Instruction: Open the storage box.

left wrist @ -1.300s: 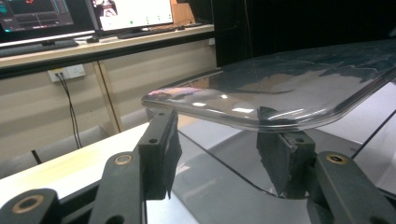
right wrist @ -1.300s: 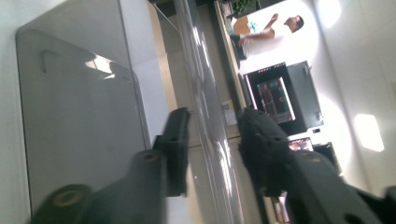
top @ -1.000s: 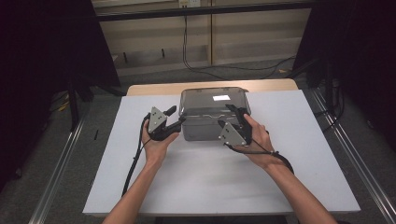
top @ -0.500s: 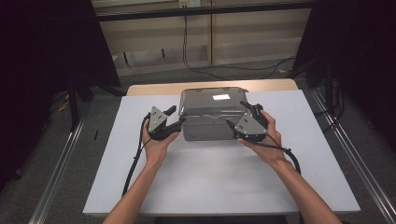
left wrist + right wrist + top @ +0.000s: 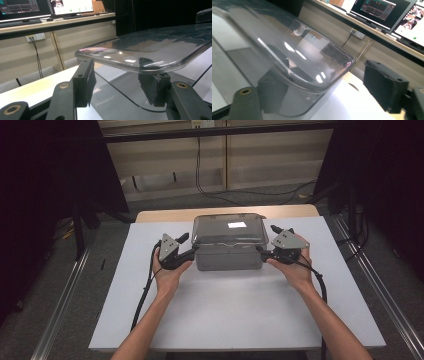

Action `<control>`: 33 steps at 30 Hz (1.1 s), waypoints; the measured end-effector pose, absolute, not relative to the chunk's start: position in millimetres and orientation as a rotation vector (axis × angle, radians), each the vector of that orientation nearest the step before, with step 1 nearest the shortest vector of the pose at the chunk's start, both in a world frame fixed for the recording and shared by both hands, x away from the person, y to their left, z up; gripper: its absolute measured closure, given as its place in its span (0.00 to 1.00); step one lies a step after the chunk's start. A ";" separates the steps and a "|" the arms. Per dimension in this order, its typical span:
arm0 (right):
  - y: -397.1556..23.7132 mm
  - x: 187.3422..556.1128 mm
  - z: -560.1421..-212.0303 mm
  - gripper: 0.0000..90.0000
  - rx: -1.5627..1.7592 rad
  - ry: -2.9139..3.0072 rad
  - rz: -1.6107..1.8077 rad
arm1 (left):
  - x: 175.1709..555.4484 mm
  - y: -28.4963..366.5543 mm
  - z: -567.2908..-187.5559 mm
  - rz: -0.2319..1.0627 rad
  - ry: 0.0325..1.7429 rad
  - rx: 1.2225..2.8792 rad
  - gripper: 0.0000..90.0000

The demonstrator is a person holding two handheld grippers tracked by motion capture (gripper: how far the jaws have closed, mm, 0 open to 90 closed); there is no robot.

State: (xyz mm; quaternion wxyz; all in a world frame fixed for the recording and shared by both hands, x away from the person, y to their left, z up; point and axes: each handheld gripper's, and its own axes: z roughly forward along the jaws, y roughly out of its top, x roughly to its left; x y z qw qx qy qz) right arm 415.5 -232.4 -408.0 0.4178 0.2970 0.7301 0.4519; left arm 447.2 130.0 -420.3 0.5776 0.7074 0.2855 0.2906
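A grey box (image 5: 227,257) with a clear domed lid (image 5: 228,229) stands at the back middle of the white table (image 5: 225,315). My left gripper (image 5: 188,245) sits at the box's left end, jaws open. In the left gripper view (image 5: 118,80) the lid (image 5: 150,47) overhangs one jaw and the other stands outside the corner. My right gripper (image 5: 268,240) is at the box's right end. Its jaws have just been opening. In the right gripper view (image 5: 328,82) the corner of the lid (image 5: 294,50) lies between them, one jaw seen through the clear plastic, no pad pressing.
A wooden strip (image 5: 165,215) edges the table's far side. Cables trail from both grippers over the table, and more lie on the floor behind. Metal rails (image 5: 65,295) run along both sides. Monitors (image 5: 72,6) stand on a bench beyond.
My right gripper has moved from the box's front right corner out to its right end. The left gripper and the box have stayed where they were.
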 end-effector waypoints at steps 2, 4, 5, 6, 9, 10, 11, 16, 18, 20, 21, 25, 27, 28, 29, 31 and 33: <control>-233.7 416.8 -408.7 0.25 0.753 1.825 1.137 | 447.5 130.0 -420.0 0.680 0.671 1.653 0.52; -236.4 419.7 -410.3 0.31 0.757 1.830 1.155 | 447.7 130.0 -419.8 0.677 0.672 1.651 0.52; -236.6 420.4 -410.8 0.33 0.760 1.828 1.160 | 447.8 129.9 -419.6 0.678 0.670 1.653 0.52; -236.6 420.4 -410.8 0.33 0.760 1.828 1.160 | 447.8 130.0 -419.5 0.678 0.668 1.653 0.52; -240.0 425.0 -413.7 0.39 0.766 1.820 1.170 | 448.0 129.8 -417.8 0.689 0.664 1.654 0.52; -241.0 426.2 -414.5 0.40 0.765 1.814 1.169 | 448.0 129.8 -417.8 0.689 0.664 1.654 0.52; -242.2 427.1 -414.6 0.42 0.760 1.812 1.168 | 448.2 129.6 -417.7 0.688 0.662 1.656 0.52; -242.4 429.8 -413.8 0.48 0.729 1.808 1.193 | 450.6 129.7 -415.5 0.694 0.657 1.657 0.52; -241.2 431.1 -413.5 0.52 0.713 1.814 1.206 | 451.7 129.6 -414.6 0.696 0.655 1.654 0.52; -240.5 432.3 -413.3 0.55 0.707 1.810 1.220 | 452.7 129.2 -413.6 0.696 0.657 1.652 0.52; -240.4 432.9 -413.5 0.57 0.708 1.810 1.224 | 453.5 129.1 -412.9 0.696 0.651 1.649 0.52; -241.1 434.8 -414.1 0.61 0.708 1.808 1.238 | 456.0 128.3 -409.3 0.694 0.629 1.668 0.53; -241.6 436.9 -412.3 0.62 0.700 1.827 1.234 | 457.6 127.3 -407.1 0.697 0.612 1.668 0.53; -241.6 437.8 -410.9 0.62 0.697 1.825 1.233 | 458.0 126.7 -405.8 0.695 0.609 1.660 0.53; -241.6 438.8 -409.0 0.62 0.701 1.823 1.241 | 458.4 126.7 -404.5 0.695 0.609 1.657 0.53; -241.3 440.4 -406.0 0.62 0.697 1.818 1.253 | 459.5 127.5 -402.4 0.700 0.605 1.658 0.53; -241.1 441.1 -406.3 0.61 0.698 1.815 1.257 | 460.7 127.0 -402.0 0.696 0.598 1.657 0.55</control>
